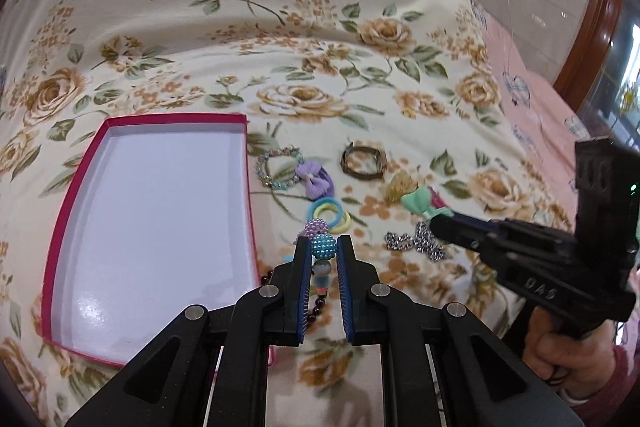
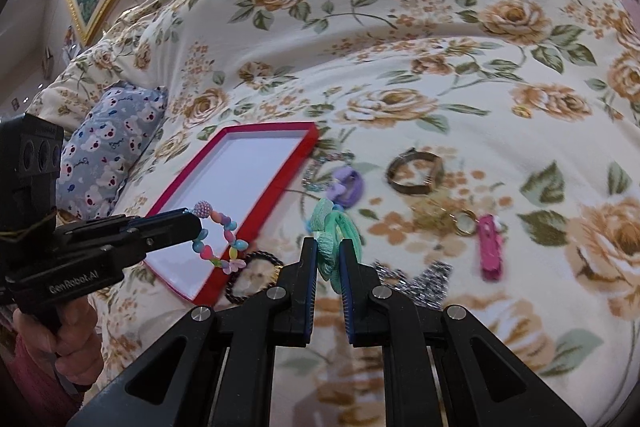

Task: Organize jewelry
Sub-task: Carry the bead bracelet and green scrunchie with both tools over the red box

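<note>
My left gripper (image 1: 324, 245) is shut on a colourful bead bracelet (image 1: 323, 246), with a blue pearl ball between the pads. In the right wrist view the left gripper (image 2: 192, 223) holds the bracelet (image 2: 218, 241) dangling above the near corner of the open red box (image 2: 272, 127). The box (image 1: 176, 117) has a white inside with nothing in it. My right gripper (image 2: 328, 247) is shut on a mint green bow hair tie (image 2: 326, 247). Seen from the left wrist, the right gripper (image 1: 440, 221) holds that bow (image 1: 418, 202) just above the quilt.
Lying on the floral quilt (image 1: 240, 27) are a crystal bracelet (image 1: 278, 169), a purple bow (image 1: 316, 181), a bronze bangle (image 1: 363, 163), pastel hair rings (image 1: 328, 213), a rhinestone bow (image 1: 416, 245), a pink clip (image 2: 490, 251) and a dark bead bracelet (image 2: 252, 277). A bear-print pillow (image 2: 112, 143) lies left.
</note>
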`<move>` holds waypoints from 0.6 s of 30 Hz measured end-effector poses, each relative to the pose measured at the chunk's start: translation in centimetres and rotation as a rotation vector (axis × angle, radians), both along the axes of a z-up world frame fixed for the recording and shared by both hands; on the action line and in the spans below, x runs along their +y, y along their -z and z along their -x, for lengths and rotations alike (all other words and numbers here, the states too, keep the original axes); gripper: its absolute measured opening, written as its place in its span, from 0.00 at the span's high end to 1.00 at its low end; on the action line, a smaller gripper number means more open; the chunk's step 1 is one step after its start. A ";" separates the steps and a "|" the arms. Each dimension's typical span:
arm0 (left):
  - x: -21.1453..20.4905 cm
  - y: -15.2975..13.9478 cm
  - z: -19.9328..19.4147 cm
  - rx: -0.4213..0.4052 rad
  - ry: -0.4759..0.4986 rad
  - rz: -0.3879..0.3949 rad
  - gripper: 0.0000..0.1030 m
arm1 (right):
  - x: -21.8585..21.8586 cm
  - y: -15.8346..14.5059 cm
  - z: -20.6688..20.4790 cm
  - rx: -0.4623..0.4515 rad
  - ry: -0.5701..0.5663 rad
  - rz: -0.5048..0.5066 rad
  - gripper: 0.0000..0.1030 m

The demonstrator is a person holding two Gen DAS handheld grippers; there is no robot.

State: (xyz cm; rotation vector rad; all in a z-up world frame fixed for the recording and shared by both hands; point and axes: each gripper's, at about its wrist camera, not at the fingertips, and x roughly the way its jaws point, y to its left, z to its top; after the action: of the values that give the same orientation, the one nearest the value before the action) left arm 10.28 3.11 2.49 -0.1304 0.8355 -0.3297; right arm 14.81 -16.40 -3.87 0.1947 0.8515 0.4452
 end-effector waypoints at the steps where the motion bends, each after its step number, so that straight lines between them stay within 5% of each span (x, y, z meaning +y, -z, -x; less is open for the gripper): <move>1: 0.2 -0.1 0.0 -0.004 -0.007 -0.002 0.89 | 0.4 -0.1 -0.1 -0.001 -0.008 0.000 0.90; 18: 6.9 -0.1 0.4 0.007 -0.203 0.009 0.89 | 9.8 -0.1 -2.7 0.010 -0.212 -0.010 0.90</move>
State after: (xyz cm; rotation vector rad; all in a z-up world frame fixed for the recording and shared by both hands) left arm 9.86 10.04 2.55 -0.2232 0.8203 -0.1419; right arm 17.47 -6.58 -3.77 0.1164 0.8835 0.6469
